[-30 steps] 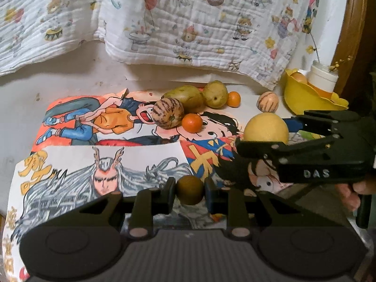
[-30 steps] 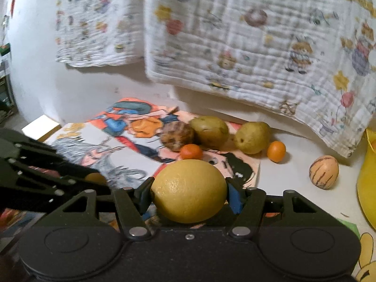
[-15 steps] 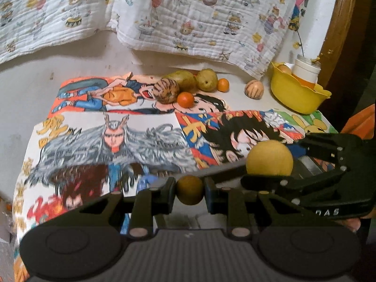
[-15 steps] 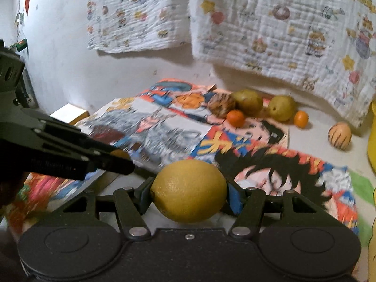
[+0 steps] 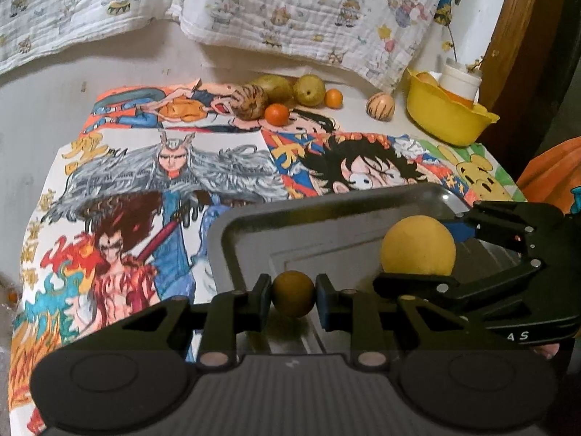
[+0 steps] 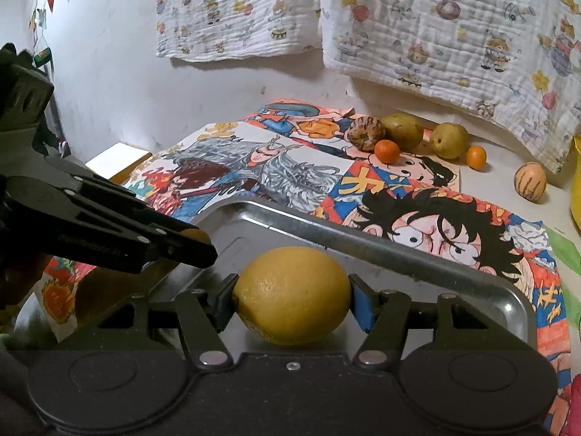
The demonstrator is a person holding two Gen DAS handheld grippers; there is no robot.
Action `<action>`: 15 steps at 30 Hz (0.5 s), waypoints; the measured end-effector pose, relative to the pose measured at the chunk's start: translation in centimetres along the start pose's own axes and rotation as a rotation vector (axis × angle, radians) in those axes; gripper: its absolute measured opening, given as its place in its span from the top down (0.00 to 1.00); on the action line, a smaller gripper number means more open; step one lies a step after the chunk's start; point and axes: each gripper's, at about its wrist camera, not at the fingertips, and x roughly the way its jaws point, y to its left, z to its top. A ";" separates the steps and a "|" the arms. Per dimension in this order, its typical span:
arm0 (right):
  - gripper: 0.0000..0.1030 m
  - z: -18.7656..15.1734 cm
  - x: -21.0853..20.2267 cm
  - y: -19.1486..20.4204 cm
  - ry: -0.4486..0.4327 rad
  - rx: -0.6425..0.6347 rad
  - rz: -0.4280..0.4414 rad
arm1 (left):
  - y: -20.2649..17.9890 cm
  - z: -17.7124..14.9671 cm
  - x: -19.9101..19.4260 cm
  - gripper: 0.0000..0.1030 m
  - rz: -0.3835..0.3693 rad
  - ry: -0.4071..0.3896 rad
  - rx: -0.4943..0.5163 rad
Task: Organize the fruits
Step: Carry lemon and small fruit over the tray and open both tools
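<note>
**Left wrist view: two fruits held over the metal tray, six more at the far edge**

Nearest the lens, the left gripper has its fingers clenched on one small brownish-yellow round fruit, which sits squarely between the two pads. Just to the right, the right gripper holds one large yellow lemon gripped at both ends by its blue-padded fingers. Both fruits hang over the one grey metal tray, whose rim curves around behind them; whether either fruit touches the tray floor cannot be told.

Beyond the tray the desk is covered with coloured cartoon drawings.

At the far edge lie six loose fruits: two green-yellow pears, two small oranges and two striped brown-and-cream round fruits. One striped fruit, one orange and both pears cluster together; the second orange lies just right of them, and the second striped fruit lies farther right, near the one yellow bowl. A white cup stands in the bowl. Printed cloths hang on the wall behind.

A second ago no tray was in view and the far fruits looked much closer; both grippers have since drawn back over the tray, each grip unchanged.
</note>
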 end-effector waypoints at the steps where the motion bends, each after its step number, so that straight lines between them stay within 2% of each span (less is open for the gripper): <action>1: 0.37 -0.1 0.0 0.1 0.003 0.001 0.000 | 0.0 -0.1 0.0 0.72 0.005 0.005 -0.002; 10: 0.37 -1.1 0.1 0.3 0.020 0.009 -0.007 | -0.3 -0.8 0.1 0.72 0.041 0.033 -0.003; 15: 0.37 -1.3 -0.1 0.3 0.018 0.015 -0.005 | -0.5 -1.0 -0.1 0.72 0.035 0.040 -0.013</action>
